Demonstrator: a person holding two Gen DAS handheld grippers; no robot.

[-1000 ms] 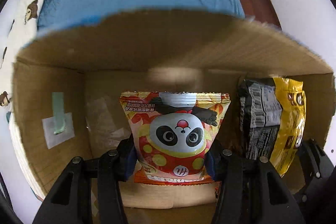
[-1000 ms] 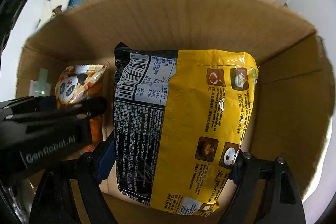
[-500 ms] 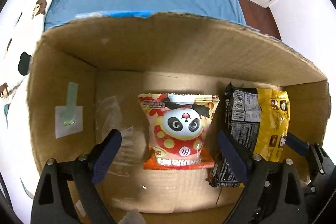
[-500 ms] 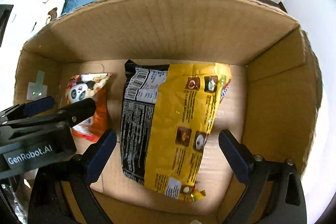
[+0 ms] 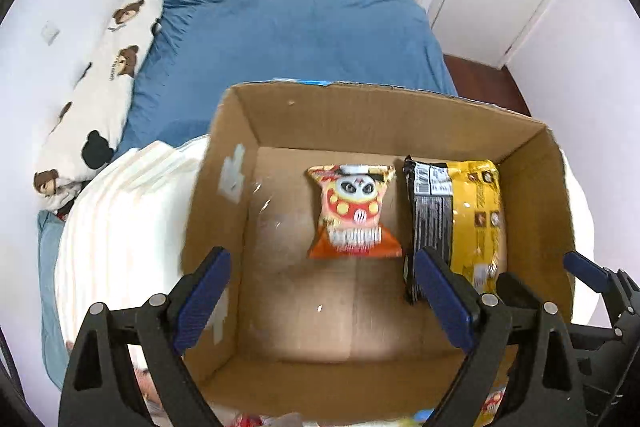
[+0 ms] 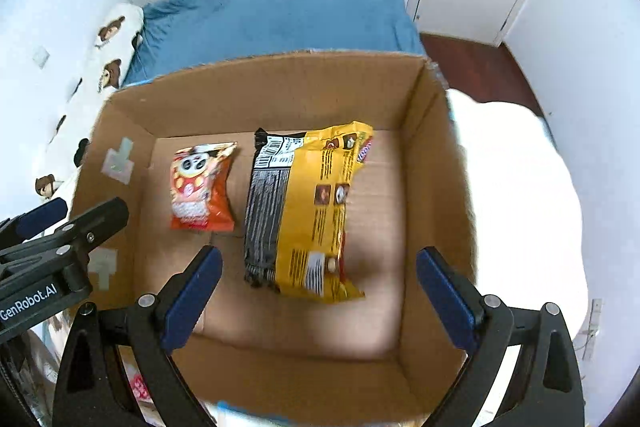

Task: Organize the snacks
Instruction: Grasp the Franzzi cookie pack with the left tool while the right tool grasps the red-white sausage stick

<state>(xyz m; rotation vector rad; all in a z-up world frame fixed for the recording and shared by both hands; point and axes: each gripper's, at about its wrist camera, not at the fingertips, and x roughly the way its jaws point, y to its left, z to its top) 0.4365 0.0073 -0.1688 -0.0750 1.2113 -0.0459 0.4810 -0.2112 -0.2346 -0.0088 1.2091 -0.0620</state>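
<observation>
Two snack bags (image 6: 202,187) beyond empty jaws.

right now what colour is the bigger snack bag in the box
Yellow with a black side panel: the bigger snack bag, clearest in the right wrist view.

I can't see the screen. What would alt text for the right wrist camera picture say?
An open cardboard box holds two snack bags lying flat side by side: a small orange panda bag on the left and a larger yellow-and-black bag beside it. The right gripper hangs open above the box's near edge, empty, and a blue-sheeted bed lies beyond.
</observation>
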